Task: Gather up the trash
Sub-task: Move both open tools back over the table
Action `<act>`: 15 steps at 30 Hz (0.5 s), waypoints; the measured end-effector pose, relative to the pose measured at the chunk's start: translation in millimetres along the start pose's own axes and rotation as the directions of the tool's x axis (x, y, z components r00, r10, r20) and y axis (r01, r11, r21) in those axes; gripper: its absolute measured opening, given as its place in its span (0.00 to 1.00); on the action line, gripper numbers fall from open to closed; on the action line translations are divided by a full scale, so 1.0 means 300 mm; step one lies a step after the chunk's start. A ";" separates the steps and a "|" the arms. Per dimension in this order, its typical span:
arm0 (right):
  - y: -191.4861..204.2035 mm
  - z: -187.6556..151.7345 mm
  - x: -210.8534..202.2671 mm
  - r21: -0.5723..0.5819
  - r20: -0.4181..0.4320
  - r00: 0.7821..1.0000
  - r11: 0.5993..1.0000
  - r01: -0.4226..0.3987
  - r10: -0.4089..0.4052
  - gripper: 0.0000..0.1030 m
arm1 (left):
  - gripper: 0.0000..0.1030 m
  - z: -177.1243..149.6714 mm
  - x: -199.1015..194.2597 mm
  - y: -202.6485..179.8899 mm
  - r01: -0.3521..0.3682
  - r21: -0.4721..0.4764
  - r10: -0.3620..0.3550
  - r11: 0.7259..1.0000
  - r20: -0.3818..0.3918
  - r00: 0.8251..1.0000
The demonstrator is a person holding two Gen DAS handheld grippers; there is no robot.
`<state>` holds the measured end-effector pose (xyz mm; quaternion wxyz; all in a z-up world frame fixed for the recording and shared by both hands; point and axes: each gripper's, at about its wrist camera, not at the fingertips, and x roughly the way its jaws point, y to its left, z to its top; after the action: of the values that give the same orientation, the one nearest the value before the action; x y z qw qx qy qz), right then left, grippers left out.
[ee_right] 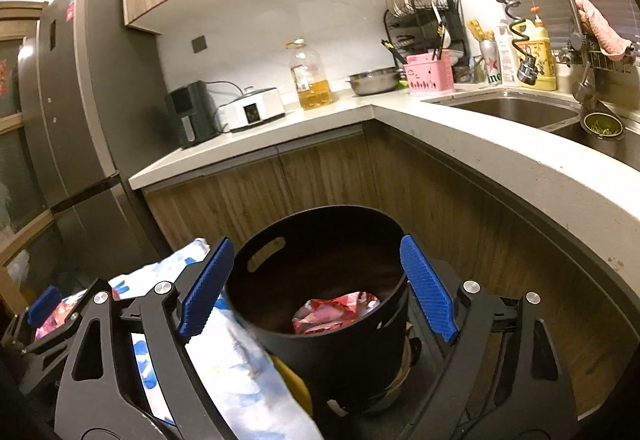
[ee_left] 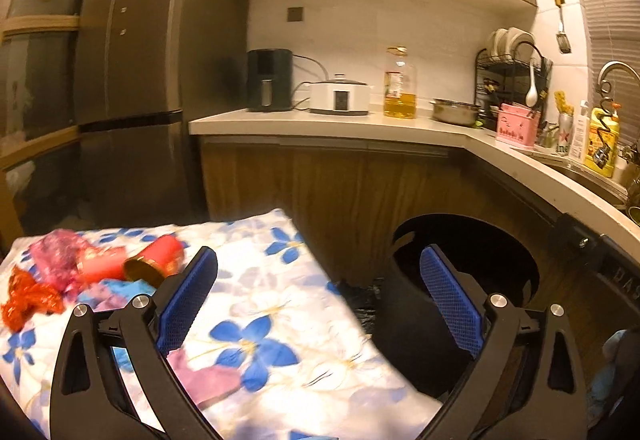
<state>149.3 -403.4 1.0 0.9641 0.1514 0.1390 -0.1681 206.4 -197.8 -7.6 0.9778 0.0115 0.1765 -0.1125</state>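
1. While the bin (ee_right: 320, 280) stands beside the flowered cloth (ee_left: 260, 300), the right tongs (ee_right: 316, 288) hover over it, spread and empty, probably so wrappers drop straight in.
2. Inside the bin lies one red wrapper (ee_right: 336, 314).
3. Left of the bin, the left tongs (ee_left: 320, 300) are spread and empty; trash (ee_left: 100, 268) waits on the cloth.

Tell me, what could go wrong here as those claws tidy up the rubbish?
The red can lies on its side on the flowered cloth, so a nudge from the open left gripper might roll it away. The black bin stands beside the cloth's edge and below it, so a piece released early could land on the floor. The crinkly red wrapper may slip from the pads.
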 end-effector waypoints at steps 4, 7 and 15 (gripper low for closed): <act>0.051 -0.025 -0.049 -0.014 0.015 1.000 1.000 -0.021 0.021 0.82 | 0.94 -0.025 -0.055 0.073 -0.054 -0.027 0.054 0.998 0.014 0.998; 0.092 -0.055 -0.079 -0.020 0.018 0.999 0.999 -0.038 0.038 0.82 | 0.94 -0.047 -0.087 0.129 -0.094 -0.037 0.095 0.995 0.014 0.995; 0.206 -0.138 -0.141 -0.041 0.019 0.996 0.996 -0.084 0.085 0.82 | 0.94 -0.091 -0.151 0.273 -0.154 -0.078 0.155 0.985 -0.001 0.988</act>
<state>124.6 -321.9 -8.4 0.9746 0.1361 0.1256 -0.1259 174.0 -106.7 -18.8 0.9837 -0.0133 0.1769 -0.0293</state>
